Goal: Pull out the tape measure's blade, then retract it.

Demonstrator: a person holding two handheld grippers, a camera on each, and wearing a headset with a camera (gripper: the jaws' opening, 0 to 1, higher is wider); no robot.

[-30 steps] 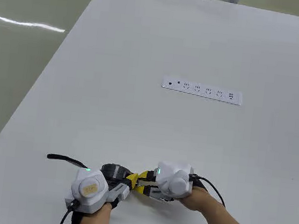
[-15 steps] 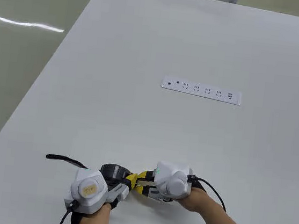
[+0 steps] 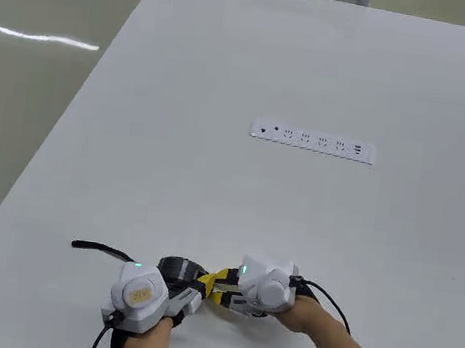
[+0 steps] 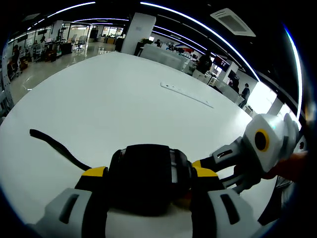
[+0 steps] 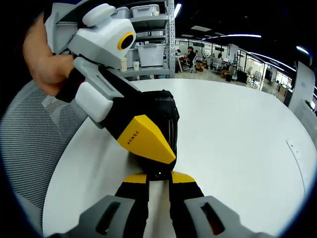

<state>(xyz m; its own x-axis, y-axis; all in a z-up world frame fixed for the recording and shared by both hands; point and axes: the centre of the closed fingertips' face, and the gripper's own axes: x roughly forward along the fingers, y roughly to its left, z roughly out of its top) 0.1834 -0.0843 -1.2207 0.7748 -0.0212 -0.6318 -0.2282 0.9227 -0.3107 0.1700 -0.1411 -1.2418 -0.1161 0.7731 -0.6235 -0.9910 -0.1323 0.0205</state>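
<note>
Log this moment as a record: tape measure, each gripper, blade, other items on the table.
tape measure: black case
left gripper: shut on the tape measure
right gripper: pinched shut, seemingly on the blade tip
blade tip: at the case mouth, no length visibly out
strap: black, trailing from the case
power strip: white, lying apart

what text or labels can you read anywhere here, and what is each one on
Short dark word printed on one of the yellow fingers of the left gripper, seen in the right gripper view: too small and blurred to read for certain.
Marks beside the sockets on the power strip: too small to read.
Tape measure: no readable label on the black case.
Nothing else legible.
</note>
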